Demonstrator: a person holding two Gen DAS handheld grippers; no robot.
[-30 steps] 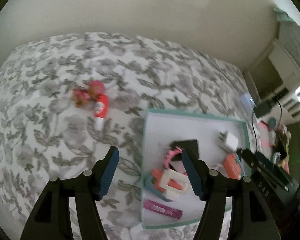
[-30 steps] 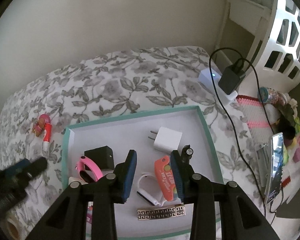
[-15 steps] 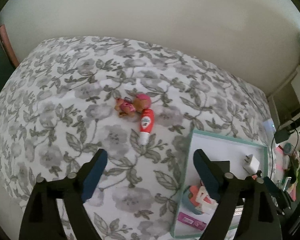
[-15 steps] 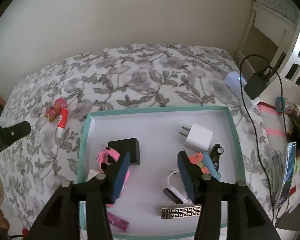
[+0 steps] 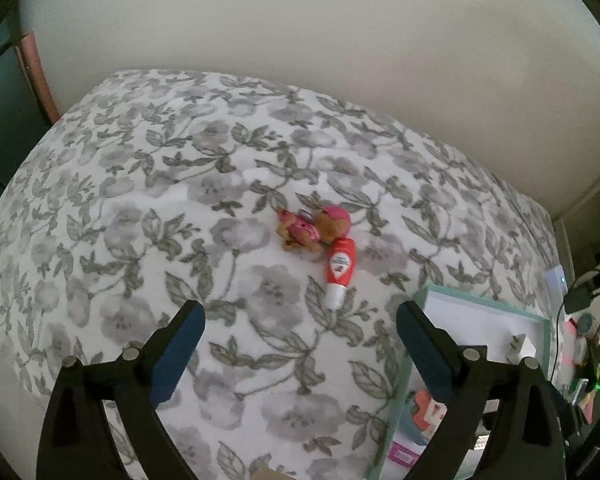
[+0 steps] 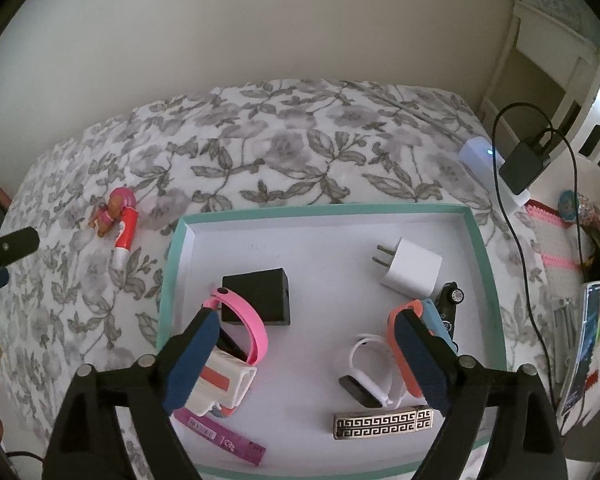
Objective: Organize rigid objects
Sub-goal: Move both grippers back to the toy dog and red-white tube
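Most items are already lying in the teal tray (image 6: 172, 264). Left gripper (image 5: 300, 336) and right gripper (image 6: 304, 344) are opening, fingers empty; doll (image 5: 314, 228) and red tube (image 5: 340, 268) are waiting on the bed (image 5: 140, 208), at twelve o'clock from the left gripper.

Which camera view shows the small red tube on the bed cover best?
The left wrist view. There the red tube lies near the picture's middle, unobstructed, with its label and white cap showing, beside the small doll. The right wrist view shows it smaller, far to the left, outside the teal tray.
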